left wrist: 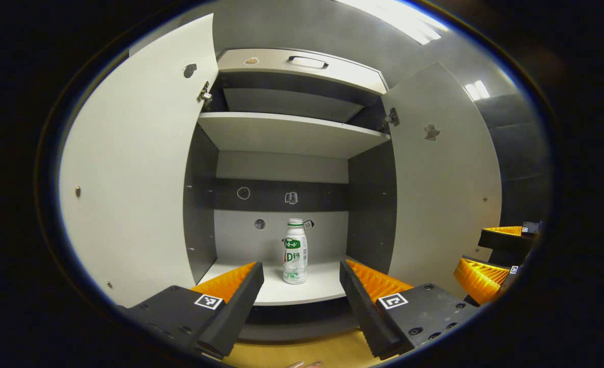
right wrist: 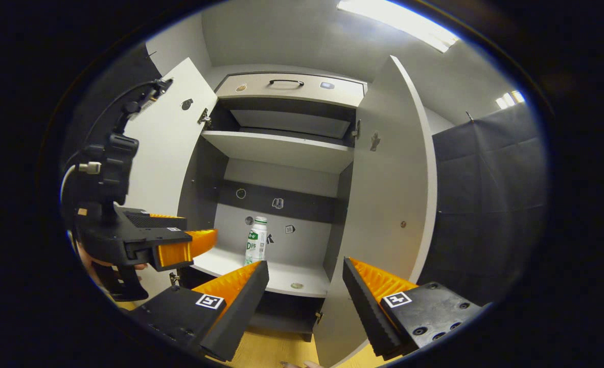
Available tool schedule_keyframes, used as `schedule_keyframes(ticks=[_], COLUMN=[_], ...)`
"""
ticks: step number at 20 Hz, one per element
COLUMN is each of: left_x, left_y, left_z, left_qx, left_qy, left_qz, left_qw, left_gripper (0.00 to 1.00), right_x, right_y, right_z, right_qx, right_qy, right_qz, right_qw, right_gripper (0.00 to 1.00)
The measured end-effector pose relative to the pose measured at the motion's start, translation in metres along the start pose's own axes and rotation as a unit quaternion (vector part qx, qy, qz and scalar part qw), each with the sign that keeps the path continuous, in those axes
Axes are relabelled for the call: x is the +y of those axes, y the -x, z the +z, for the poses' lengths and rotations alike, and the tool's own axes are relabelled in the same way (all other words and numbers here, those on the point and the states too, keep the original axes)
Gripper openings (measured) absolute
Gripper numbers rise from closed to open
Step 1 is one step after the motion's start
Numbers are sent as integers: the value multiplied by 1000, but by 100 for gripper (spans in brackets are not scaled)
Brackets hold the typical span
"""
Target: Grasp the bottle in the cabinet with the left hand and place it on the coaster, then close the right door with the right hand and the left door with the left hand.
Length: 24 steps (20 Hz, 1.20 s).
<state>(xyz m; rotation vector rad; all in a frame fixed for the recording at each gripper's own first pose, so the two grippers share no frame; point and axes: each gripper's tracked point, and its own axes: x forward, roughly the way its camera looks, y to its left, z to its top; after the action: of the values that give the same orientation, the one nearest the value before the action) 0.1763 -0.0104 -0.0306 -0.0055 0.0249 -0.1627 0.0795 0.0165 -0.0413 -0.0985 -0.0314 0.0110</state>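
Both cabinet [left wrist: 292,135] doors stand wide, baring the bottle [left wrist: 295,251] upright on the far shelf — left gripper [left wrist: 302,278] released, lined up on it; right gripper [right wrist: 306,278] released too, waiting near the right door [right wrist: 389,204].

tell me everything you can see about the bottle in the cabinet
The bottle is small and white, plastic by the look of it, with a green and white printed label around its body and a pale cap that looks closed. It stands upright on the cabinet's lower shelf, toward the back, near the rear panel. Only the shelf touches it. The left gripper is open in front of it, not yet reaching it. In the right gripper view the bottle stands the same way, toward the shelf's left side.
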Motion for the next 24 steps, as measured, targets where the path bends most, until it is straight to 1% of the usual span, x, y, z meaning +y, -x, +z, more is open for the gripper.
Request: schedule_keyframes(ticks=[3,6,8,12,15,18,24], left_x=[2,4,9,14,20,18,22], left_y=[-46,-85,-109,-153,-178,-199,-227], left_z=[-10,-24,-36,-52,-62,-72,-84], left_qx=[6,15,24,35,38,46,52], left_qy=[-12,-20,-26,-16,-19,-30,-27], left_qz=[4,7,16,23,33,28,32], left_qw=[1000,1000,999,999,999,998,998], left_gripper=[95,94,95,95,95,95,94], right_x=[2,-1,0,5,13,19,27], right_y=[-26,-50,-63,-86,-101,-114,-134], right_z=[-12,-28,-35,-43,-49,-58,-70], right_qx=[8,22,25,18,15,22,23], right_qy=[-8,-3,-7,-8,-7,-12,-15], right_qz=[18,30,43,63,79,93,108], right_qw=[1000,999,999,998,997,995,994], right_gripper=[97,97,97,97,96,96,97])
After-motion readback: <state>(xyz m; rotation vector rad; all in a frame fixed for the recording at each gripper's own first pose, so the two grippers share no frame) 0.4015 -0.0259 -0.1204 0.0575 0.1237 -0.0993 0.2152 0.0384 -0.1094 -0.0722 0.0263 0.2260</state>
